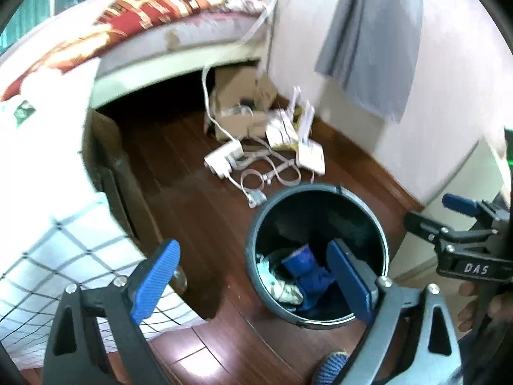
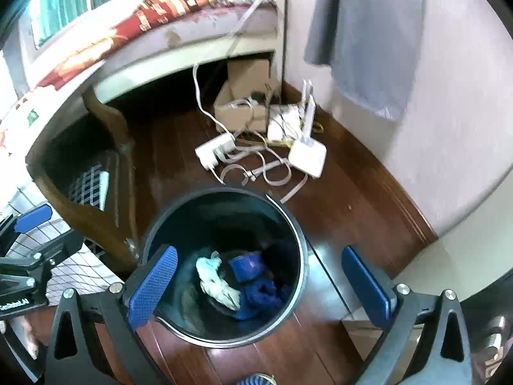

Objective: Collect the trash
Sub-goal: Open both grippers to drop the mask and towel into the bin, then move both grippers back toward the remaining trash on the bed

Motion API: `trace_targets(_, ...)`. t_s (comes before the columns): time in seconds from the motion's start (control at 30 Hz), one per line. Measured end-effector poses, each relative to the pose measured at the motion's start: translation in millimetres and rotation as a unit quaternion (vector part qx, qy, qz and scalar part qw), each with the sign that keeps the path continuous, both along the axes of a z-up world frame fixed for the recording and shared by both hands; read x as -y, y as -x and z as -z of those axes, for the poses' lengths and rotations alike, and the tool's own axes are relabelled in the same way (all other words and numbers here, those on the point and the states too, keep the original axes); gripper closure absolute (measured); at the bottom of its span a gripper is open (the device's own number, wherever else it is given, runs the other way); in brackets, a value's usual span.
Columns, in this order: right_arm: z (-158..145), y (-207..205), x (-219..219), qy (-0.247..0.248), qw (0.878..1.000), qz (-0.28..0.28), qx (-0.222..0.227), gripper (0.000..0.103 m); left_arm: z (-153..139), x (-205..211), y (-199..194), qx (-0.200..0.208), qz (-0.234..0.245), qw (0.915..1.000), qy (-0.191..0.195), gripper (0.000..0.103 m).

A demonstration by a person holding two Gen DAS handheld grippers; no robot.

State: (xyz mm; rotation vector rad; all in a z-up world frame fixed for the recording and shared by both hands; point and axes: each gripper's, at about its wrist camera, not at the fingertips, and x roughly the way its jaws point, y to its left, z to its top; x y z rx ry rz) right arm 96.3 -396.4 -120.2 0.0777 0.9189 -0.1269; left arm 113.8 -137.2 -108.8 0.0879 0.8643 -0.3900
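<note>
Hovering over the bin (image 2: 224, 266), both tongs, left (image 1: 253, 285) and right (image 2: 259, 285), gape wide and empty (trash (image 2: 218, 284) inside); seek litter beyond its rim.

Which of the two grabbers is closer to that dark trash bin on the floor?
It's close, but the right gripper seems nearer: it hangs open above the trash bin, with the opening between its fingers. The left gripper, also open, sits off to the bin's left, only one finger over it.

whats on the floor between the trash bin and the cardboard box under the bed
A white power adapter, a white router and loose white cables on the wood floor, clearest in the right wrist view.
</note>
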Motion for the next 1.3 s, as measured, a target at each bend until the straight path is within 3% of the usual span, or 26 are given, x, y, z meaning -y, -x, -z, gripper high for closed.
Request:
trace_targets(0.4, -47, -11, -89, -0.011, 0.994, -0.087, 0.066, 0.0, -59, -97, 25, 0.1, -0.09, 0.9909, 0.003, 0.009)
trace_targets(0.6, -71, -27, -158, -0.009, 0.986, -0.142, 0.085, 0.0, -73, -163, 25, 0.133, -0.157, 0.9785, -0.013, 0.009)
trace_targets(0.87, -96, -51, -239, -0.047, 0.97, -0.211, 0.11, 0.0, -78, -261, 14, 0.16, -0.239, 0.9566, -0.047, 0.009)
trace_targets(0.97, -98, -63, -271, -0.047, 0.965, -0.234, 0.108, 0.0, -75, -287, 8, 0.162, -0.25, 0.9532, -0.051, 0.009)
trace_targets(1.07, -96, -80, -304, -0.044, 0.961, -0.252, 0.103, 0.0, -64, -305, -2, 0.155, -0.247, 0.955, -0.056, 0.009)
trace_targets(1.3, -83, -117, -351, -0.039, 0.957, -0.275, 0.081, 0.0, -42, -313, -31, 0.13, -0.2, 0.9696, -0.053, 0.009)
